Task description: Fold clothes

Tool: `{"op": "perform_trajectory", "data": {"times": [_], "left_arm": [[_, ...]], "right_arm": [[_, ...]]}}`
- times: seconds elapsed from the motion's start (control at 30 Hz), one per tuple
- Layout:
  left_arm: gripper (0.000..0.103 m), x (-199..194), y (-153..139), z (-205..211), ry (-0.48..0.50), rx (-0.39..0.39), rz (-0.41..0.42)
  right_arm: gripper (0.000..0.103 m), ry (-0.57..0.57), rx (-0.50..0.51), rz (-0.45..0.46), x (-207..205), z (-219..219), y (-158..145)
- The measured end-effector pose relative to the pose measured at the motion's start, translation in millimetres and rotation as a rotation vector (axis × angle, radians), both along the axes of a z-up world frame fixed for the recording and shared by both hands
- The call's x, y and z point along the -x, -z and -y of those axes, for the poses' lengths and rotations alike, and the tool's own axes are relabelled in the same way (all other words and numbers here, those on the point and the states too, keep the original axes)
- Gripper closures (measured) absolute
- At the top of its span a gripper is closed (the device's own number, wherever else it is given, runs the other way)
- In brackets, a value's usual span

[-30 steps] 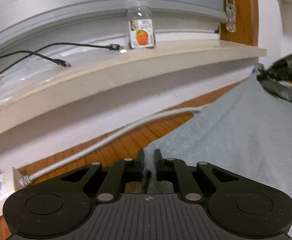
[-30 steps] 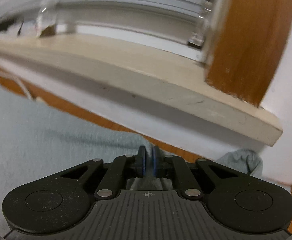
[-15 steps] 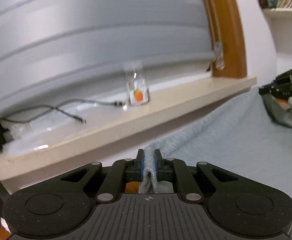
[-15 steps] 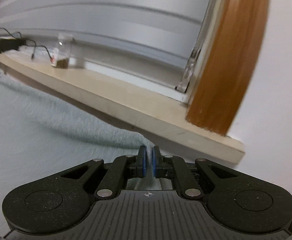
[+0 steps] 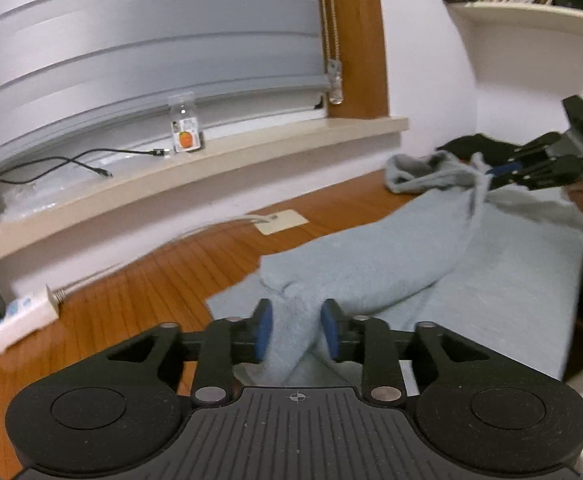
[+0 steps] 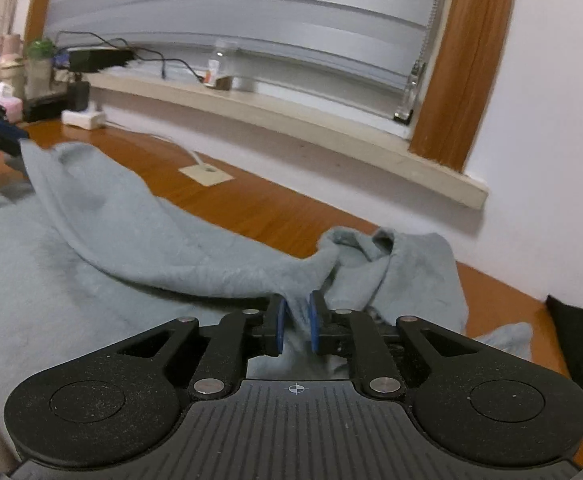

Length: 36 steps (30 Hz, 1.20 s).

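Fleece garment (image 5: 391,256), pale blue-grey, lies spread on the wooden tabletop (image 5: 139,292) with its far edge doubled back into a long ridge. Left gripper (image 5: 296,330) has its blue pads parted, a hump of the cloth standing loosely between them. Right gripper (image 6: 296,328) likewise sits with jaws apart around a pinch of fabric, not clamping it. Behind, a small jar (image 5: 186,130) stands on the windowsill (image 5: 251,152); a white power strip (image 5: 19,320) lies at the table's left.

Bare wooden tabletop (image 5: 139,292) (windowsill (image 5: 195,168) behind) lies open.
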State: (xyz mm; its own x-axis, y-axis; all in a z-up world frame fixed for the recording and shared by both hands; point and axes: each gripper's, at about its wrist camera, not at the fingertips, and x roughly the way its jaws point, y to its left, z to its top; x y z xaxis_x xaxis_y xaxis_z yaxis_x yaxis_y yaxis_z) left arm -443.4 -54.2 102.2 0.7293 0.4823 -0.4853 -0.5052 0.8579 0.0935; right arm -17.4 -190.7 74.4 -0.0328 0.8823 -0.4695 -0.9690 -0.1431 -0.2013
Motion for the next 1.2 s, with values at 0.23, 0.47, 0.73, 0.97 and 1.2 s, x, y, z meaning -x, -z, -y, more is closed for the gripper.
{"op": "perform_trajectory", "data": {"times": [0.23, 0.47, 0.73, 0.97, 1.2], "left_arm": [[0.059, 11, -5, -12, -0.058, 0.025, 0.014], [0.06, 9, 13, -42, -0.123, 0.075, 0.0], [0.06, 26, 21, -54, -0.162, 0.09, 0.001], [0.062, 36, 29, -80, -0.177, 0.131, -0.002], [0.065, 14, 39, -100, -0.139, 0.134, -0.072]], "right_arm": [[0.064, -0.05, -0.056, -0.115, 16, -13, -18], [0.064, -0.17, 0.001, -0.108, 75, -56, -8], [0.064, -0.355, 0.058, -0.117, 162, -93, -6], [0.064, -0.529, 0.122, -0.107, 244, -118, -2], [0.064, -0.578, 0.197, -0.084, 278, -129, 11]]}}
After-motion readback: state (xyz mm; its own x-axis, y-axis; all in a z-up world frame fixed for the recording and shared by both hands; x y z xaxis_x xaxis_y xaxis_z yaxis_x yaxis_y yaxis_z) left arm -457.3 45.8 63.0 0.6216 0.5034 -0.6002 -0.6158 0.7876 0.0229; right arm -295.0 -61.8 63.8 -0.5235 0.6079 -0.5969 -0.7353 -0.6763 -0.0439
